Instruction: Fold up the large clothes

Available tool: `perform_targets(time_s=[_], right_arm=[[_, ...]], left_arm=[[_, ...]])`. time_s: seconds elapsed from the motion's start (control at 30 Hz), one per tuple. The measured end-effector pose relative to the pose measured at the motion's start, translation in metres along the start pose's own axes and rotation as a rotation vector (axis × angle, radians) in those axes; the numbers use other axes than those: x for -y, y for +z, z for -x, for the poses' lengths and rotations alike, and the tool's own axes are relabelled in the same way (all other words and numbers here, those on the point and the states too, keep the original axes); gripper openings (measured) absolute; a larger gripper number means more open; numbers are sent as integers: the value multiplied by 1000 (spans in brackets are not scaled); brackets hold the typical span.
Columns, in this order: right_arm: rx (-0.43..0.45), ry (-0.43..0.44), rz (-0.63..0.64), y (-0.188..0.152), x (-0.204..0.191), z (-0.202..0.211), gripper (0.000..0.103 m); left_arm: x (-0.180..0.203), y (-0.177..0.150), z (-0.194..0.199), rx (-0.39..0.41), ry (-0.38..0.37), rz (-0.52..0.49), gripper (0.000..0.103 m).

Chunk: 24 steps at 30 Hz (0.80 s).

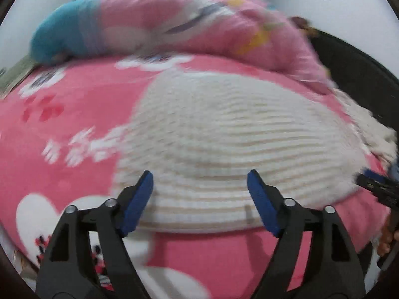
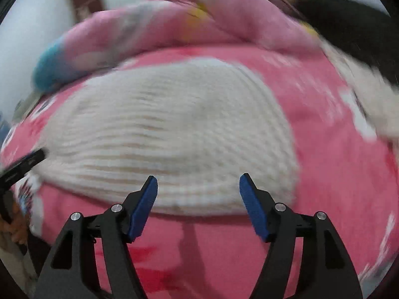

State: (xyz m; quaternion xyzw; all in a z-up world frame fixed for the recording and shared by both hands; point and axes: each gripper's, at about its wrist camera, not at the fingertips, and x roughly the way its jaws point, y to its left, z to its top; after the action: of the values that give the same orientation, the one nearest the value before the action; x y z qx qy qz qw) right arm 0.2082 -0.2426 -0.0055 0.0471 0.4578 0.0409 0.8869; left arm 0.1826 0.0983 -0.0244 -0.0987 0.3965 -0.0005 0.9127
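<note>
A cream ribbed knit garment (image 1: 219,134) lies folded flat on a pink patterned bedcover (image 1: 82,99). In the left wrist view my left gripper (image 1: 200,174) hovers over the garment's near edge, its blue pads wide apart with nothing between them. The right gripper (image 1: 374,186) shows at that view's right edge, a hand behind it. In the right wrist view the same garment (image 2: 169,134) fills the middle, and my right gripper (image 2: 198,178) stands open above its near hem, holding nothing. The left gripper (image 2: 22,164) pokes in from the left there.
A rolled pink and blue quilt (image 1: 154,27) lies along the far side of the bed. A dark curved frame (image 1: 349,74) borders the bed at the right, with more cream fabric (image 1: 374,129) beside it. Pale walls stand behind.
</note>
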Motion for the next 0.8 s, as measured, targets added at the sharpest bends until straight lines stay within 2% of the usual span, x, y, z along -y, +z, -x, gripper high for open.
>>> perform_targets(time_s=[0.03,0.07,0.13,0.17,0.2,0.23,0.3,0.37,0.47,0.6,0.7,0.8], right_arm=[[-59,58,-63,-6,18,-22,66],[-65,78,-73,-8,20,-29,66],[-39,32,-33,-7,9,-20,65],[-32,4,-12,-6,-2,-11,67],[-22,12,-2,-8,-10,-3,69],[-7,31,8,-10,-18,5,72],[31,19,40,-23,-26,27,83],[76,5,83,-30,-42,44,89],[125,-5,119,-46,-57,68,95],[204,-67,163,-52,-71,99,96],[286,-114,189,-59,-84,121,97],[349,-99,166,-56,-83,135,97]], left_arm=[[-13,-3,-15,-63,-26,46,74],[-16,-6,-19,-74,-34,58,74],[-3,-4,-10,-50,-1,9,74],[2,-4,-1,-34,-4,-9,74],[7,-5,8,-19,-20,-10,74],[11,-6,21,7,-46,-7,75],[19,-10,47,57,-58,-19,82],[25,-18,70,101,-41,-43,87],[34,-27,94,113,-18,-59,93],[40,-36,115,147,26,-55,95],[44,-27,119,167,48,-50,95],[49,-24,125,179,90,-47,95]])
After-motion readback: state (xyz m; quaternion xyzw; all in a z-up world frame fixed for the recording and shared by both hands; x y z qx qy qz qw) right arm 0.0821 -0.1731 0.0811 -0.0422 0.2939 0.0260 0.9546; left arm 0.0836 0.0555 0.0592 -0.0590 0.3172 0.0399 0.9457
